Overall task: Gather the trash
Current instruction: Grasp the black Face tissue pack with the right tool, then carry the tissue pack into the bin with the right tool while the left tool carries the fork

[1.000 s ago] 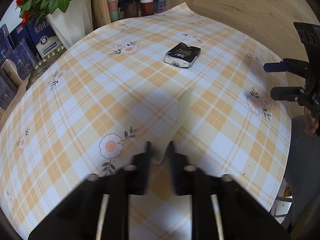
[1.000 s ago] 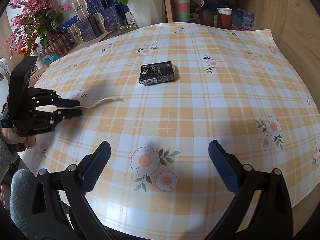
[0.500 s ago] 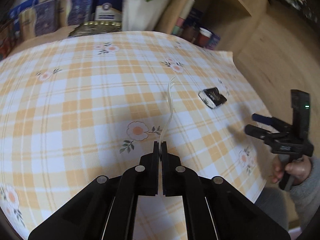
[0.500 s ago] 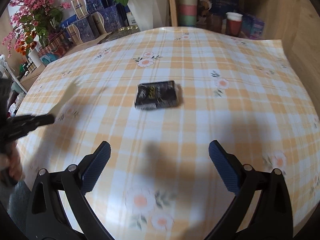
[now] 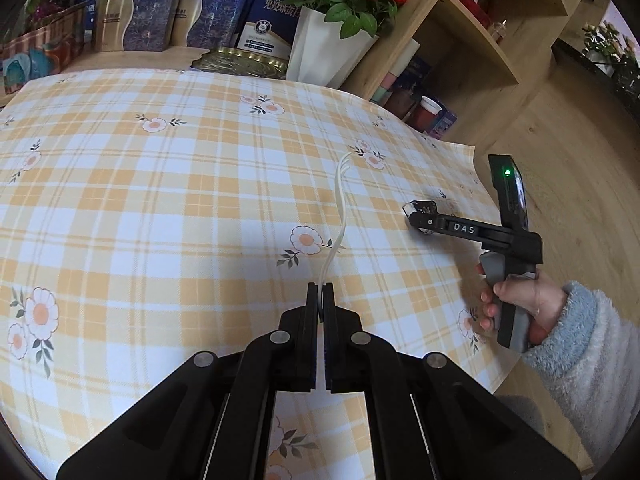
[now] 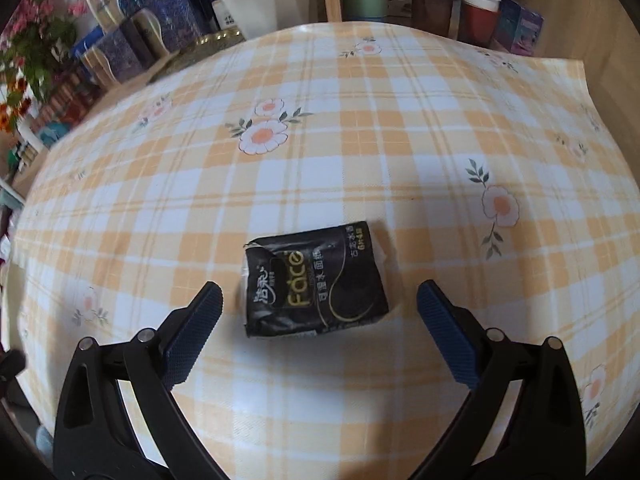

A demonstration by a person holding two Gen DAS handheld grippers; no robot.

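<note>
Since a second ago the right gripper has swept in over the black plastic tissue packet lying on the checked desk; it sits crosswise between closing, still-untouching jaws, while the left gripper pinches a thin white strip.

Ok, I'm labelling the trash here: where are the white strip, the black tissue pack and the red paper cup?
white strip (image 5: 341,208), left wrist view, mid-length of the strip
tissue pack (image 6: 316,280), right wrist view, printed top face
paper cup (image 6: 480,14), right wrist view, red side wall
</note>
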